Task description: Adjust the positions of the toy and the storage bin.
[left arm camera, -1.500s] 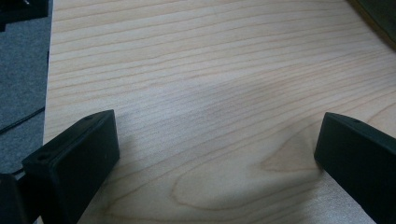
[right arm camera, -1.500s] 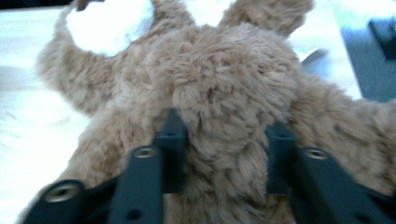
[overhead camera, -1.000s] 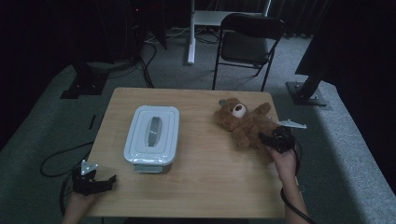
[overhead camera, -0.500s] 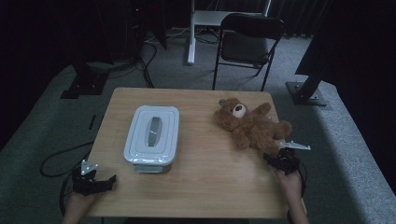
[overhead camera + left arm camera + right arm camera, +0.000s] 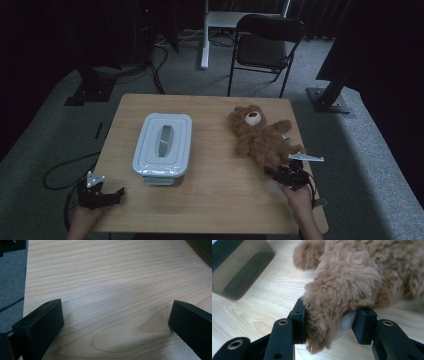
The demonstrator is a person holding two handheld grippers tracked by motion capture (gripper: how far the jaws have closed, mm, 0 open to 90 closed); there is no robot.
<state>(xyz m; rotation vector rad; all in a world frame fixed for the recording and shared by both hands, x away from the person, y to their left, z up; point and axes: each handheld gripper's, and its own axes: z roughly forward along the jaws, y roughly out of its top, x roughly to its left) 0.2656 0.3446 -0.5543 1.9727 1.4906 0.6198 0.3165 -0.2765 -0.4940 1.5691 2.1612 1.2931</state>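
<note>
Near edge of the wooden table (image 5: 210, 205): the left gripper (image 5: 106, 194) rests at the front left corner, its jaws spread wide over bare, pale, straight-grained board in the left gripper view (image 5: 112, 315), holding nothing. At the front right, the right gripper (image 5: 274, 173) is clamped on one paw of the teddy bear (image 5: 260, 137); in the right gripper view the black jaws (image 5: 329, 325) press both sides of the shaggy tan limb (image 5: 342, 292), whose paler sole shows between them. The teddy bear lies on its back on the right half of the table, head toward the far edge, legs toward the right gripper. Left of centre stands a rounded rectangular storage box (image 5: 162, 149), pale grey-blue, smooth plastic, closed by a lid with a raised grey handle (image 5: 164, 140); its contents cannot be seen. The box lies well apart from both grippers. Beyond the table, a dark folding chair (image 5: 267, 47) stands on grey carpet.
</note>
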